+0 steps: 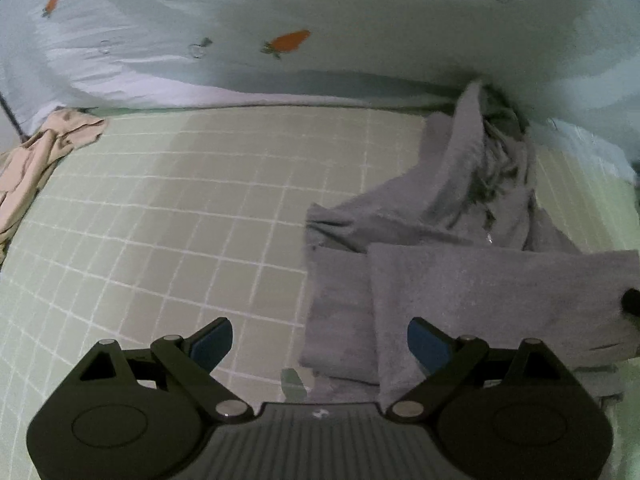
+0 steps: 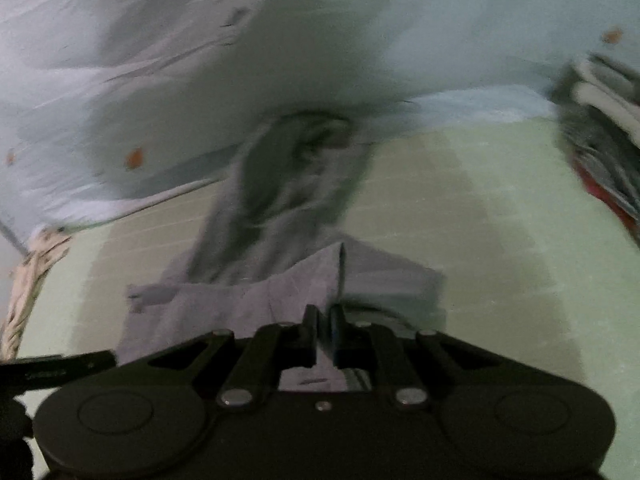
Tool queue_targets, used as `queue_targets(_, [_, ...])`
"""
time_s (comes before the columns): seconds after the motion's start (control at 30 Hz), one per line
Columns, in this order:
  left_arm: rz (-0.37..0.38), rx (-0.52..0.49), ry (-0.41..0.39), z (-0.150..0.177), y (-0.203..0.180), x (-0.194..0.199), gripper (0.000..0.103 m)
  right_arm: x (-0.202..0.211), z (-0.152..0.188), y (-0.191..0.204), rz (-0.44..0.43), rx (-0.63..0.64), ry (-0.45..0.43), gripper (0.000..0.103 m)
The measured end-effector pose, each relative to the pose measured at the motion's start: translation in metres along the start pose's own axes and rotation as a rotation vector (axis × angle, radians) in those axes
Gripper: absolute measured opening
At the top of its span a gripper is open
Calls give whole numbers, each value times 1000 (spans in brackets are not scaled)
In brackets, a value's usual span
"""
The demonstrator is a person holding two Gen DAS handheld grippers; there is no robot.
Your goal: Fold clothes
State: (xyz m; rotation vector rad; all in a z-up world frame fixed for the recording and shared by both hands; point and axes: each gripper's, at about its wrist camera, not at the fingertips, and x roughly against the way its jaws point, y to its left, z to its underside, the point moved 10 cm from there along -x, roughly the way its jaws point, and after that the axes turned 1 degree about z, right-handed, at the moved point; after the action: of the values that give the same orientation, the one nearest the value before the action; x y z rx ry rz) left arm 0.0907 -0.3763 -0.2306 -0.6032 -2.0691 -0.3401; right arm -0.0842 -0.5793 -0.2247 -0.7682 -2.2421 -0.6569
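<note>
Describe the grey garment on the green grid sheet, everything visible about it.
The grey garment looks like soft, matte cloth. Its near part lies flat in overlapping folded layers on the green grid sheet; its far part is bunched and rumpled against the pale carrot-print bedding. The right gripper is shut on its near edge. The open left gripper hovers beside it.

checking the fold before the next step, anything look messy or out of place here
The grey garment is neat only at its near end. Its far end is bunched in a rumpled heap against the carrot-print bedding. The right claw is shut on a raised fold; the left claw is open.
</note>
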Motion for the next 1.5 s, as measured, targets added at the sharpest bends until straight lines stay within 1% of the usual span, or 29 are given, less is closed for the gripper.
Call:
queue_targets(0.13, [-1, -38, 32, 6, -8, -10, 94, -9, 7, -30, 60, -45, 63, 8])
queue_targets(0.2, [-5, -50, 49, 10, -10, -15, 94, -14, 13, -38, 89, -49, 87, 10])
queue_targets(0.33, [-34, -69, 85, 20, -7, -26, 94, -24, 21, -48, 142, -30, 124, 11])
queue_targets(0.4, [-37, -66, 99, 23, -3, -31, 94, -29, 26, -52, 158, -34, 148, 11])
queue_targets(0.53, [-28, -42, 118, 25, 2, -34, 97, -32, 33, -58, 174, -40, 168, 12])
queue_targets(0.57, [-27, -37, 121, 24, 3, -35, 97, -32, 33, -59, 177, -38, 171, 15])
queue_targets(0.6, [-25, -32, 123, 24, 3, -35, 97, -32, 33, -60, 186, -38, 175, 21])
queue_targets(0.63, [-21, -28, 121, 22, 3, -34, 97, -32, 33, -61, 195, -37, 179, 24])
queue_targets(0.7, [-13, -18, 105, 15, 2, -29, 97, -32, 32, -63, 218, -34, 185, 36])
queue_targets(0.73, [-9, -12, 97, 12, 2, -27, 97, -32, 31, -64, 225, -33, 186, 40])
queue_targets(0.77, [-4, -7, 88, 8, 1, -24, 97, -31, 29, -65, 233, -37, 185, 49])
queue_targets(0.8, [0, 0, 77, 4, 1, -21, 97, -30, 27, -67, 241, -41, 184, 62])
queue_targets(0.83, [8, 12, 55, -3, 2, -18, 97, -29, 25, -68, 246, -42, 182, 68])
queue_targets(0.87, [18, 22, 33, -12, 2, -14, 97, -28, 21, -69, 251, -40, 173, 78])
queue_targets(0.9, [29, 32, 10, -21, 2, -10, 97, -27, 15, -69, 250, -35, 157, 82])
queue_targets(0.93, [37, 38, -8, -30, 1, -9, 98, -26, 9, -69, 249, -30, 141, 84])
queue_targets(1.07, [44, 14, -45, -63, -14, -24, 101, -30, -24, -66, 231, -20, 90, 95])
queue_targets(1.2, [52, -11, -81, -96, -30, -40, 101, -53, -62, -62, 236, -26, 60, 98])
queue_targets(1.33, [59, -35, -117, -129, -45, -55, 101, -84, -99, -49, 210, -30, 25, 102])
queue_targets(1.5, [93, -28, -126, -163, -73, -82, 101, -134, -128, -34, 184, -27, 39, 102])
